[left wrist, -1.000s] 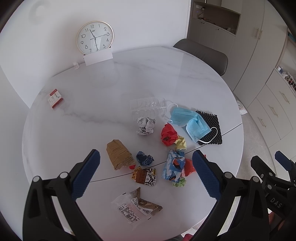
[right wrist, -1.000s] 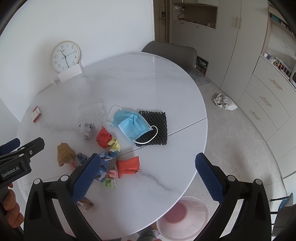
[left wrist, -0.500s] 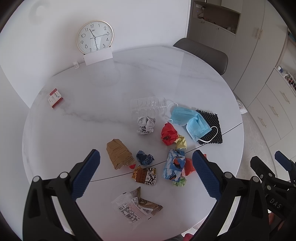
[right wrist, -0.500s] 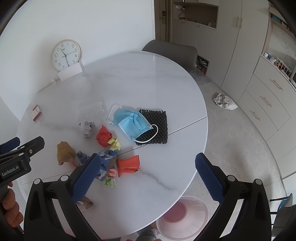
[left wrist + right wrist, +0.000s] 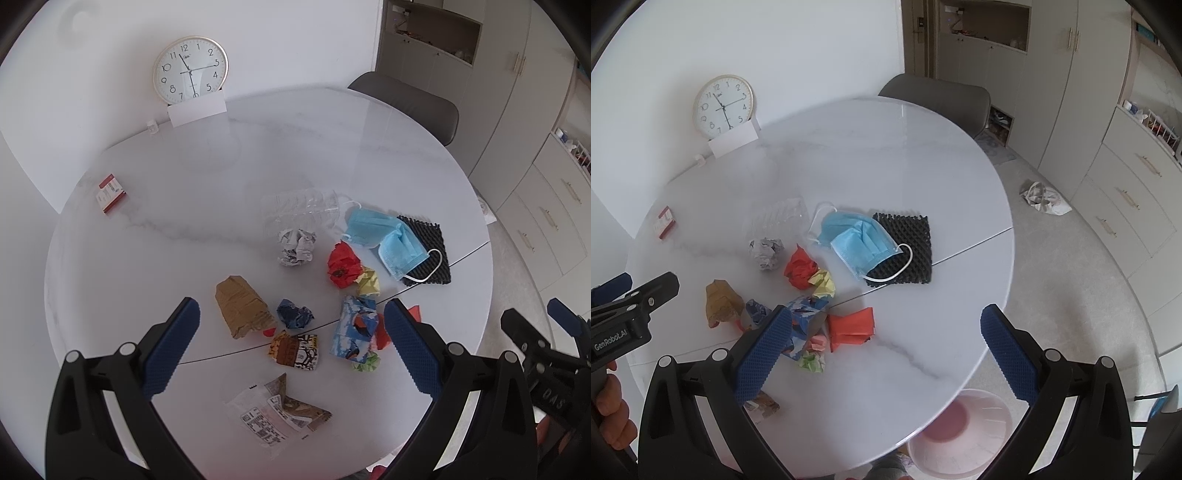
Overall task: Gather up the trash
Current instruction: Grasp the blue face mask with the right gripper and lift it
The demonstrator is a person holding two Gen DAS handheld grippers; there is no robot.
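Your right claw (image 5: 882,350), spread wide and empty, hangs nearer the orange paper (image 5: 851,325) than your equally wide left claw (image 5: 291,347).

home dining room: marble table (image 5: 886,155), chair (image 5: 938,92), cabinets (image 5: 1071,92).

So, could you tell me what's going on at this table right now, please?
A person is holding a gripper in each hand above a round white table strewn with trash: crumpled paper balls, wrappers, blue face masks on a black foam pad. The left gripper and right gripper are both open and empty, so nothing is picked up yet. A pink bin sits on the floor by the table edge.
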